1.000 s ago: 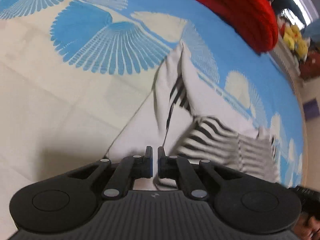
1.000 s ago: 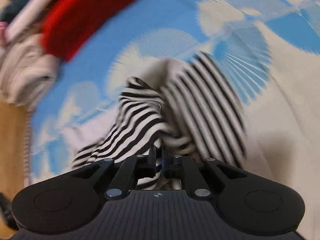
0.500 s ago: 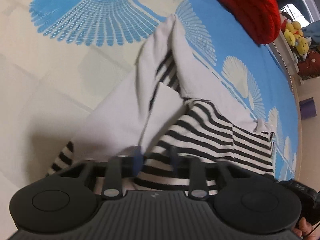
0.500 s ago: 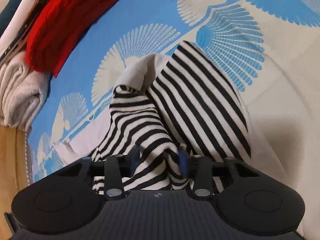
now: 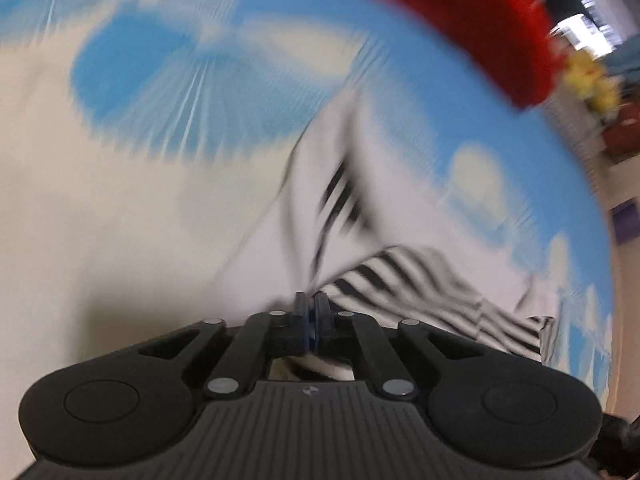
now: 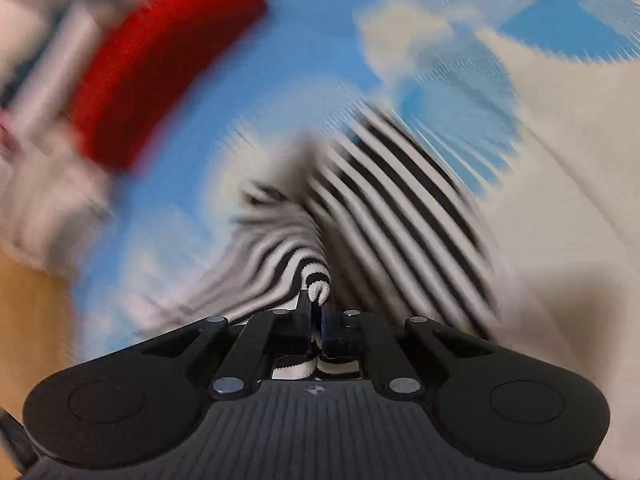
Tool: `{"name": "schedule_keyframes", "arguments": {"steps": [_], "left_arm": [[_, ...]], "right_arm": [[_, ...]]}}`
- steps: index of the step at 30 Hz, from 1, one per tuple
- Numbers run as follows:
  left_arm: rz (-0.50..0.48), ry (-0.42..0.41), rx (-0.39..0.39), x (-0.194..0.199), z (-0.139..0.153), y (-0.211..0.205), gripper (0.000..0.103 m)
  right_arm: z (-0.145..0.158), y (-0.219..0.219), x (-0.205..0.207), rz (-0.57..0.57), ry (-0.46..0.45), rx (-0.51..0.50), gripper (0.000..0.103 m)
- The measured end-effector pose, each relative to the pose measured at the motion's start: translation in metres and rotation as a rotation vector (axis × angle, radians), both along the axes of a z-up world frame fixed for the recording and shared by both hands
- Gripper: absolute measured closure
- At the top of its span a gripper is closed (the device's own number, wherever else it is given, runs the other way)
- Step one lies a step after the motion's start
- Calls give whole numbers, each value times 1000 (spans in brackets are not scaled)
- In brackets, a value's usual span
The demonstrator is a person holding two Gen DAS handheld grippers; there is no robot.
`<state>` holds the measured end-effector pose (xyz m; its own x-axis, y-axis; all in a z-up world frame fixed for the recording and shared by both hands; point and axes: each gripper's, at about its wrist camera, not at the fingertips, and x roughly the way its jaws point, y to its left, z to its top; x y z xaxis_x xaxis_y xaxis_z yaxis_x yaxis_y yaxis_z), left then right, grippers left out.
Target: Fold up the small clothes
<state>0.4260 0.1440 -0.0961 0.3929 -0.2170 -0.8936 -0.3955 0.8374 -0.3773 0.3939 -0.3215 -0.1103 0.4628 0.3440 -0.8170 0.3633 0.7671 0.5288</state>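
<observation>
A small black-and-white striped garment with a plain white side [image 5: 400, 216] lies bunched on a blue and cream patterned cloth [image 5: 140, 64]. My left gripper [image 5: 310, 308] is shut on the garment's near edge. In the right wrist view the striped garment [image 6: 404, 200] spreads ahead, and my right gripper [image 6: 317, 300] is shut on a pinched fold of it, with cloth showing between the jaws. Both views are blurred by motion.
A red knitted piece [image 5: 460, 20] lies at the far edge of the cloth; it also shows in the right wrist view [image 6: 160, 64]. Pale folded fabrics [image 6: 44, 184] lie beside it. A wooden floor [image 6: 32, 312] shows at the left. Yellow toys [image 5: 592, 80] stand far right.
Half a second ago both grippers were open over the garment. Now both have shut on it, and both views are moving fast.
</observation>
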Motion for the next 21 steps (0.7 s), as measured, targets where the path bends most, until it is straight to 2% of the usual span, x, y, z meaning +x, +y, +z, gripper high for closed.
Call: {"name": "schedule_keyframes", "arguments": {"steps": [1,3,4,7,9,11,12,14,15,16,17,20,21], "left_arm": [[24,-4,-9,-2,-1,2,100],[17,-67,10,-3,12,0,100],[-1,-111,36,-3,22,-3,95],[-49,-207,65,-5,39,-11,93],[-76,-180,17,-5,30,-14,93],[-79,-98,-30,-3,12,-15,93],[-77,-34,-29,-3,0,-14,93],[-62,23,-3,-5,-11,-9,94],[-58,16,-5,-6,-10,-7,94],[-60,1,-11,-8,-6,-6,93],[-67,-28,-15,-10,0,-5,93],[-133,-100,-28,-15,11,-8,93],[-151,-95,-25,-16,10,-9,92]], "right_arm": [[-10,2,0,19,66,-50,97],[-15,-2,-3,-17,89,-73,91],[-11,-3,-3,-24,77,-89,91],[18,-3,-4,-39,-55,-186,90],[30,-3,-7,-41,-157,-174,90],[32,4,-3,16,-212,-91,90],[29,8,-1,42,-207,-52,90],[11,13,4,77,-130,-1,88],[0,16,8,94,-57,-35,87],[-13,19,10,114,20,-112,88],[-21,19,9,122,58,-179,89],[-14,15,5,85,-2,-169,91],[-6,15,3,88,-57,-166,90]]}}
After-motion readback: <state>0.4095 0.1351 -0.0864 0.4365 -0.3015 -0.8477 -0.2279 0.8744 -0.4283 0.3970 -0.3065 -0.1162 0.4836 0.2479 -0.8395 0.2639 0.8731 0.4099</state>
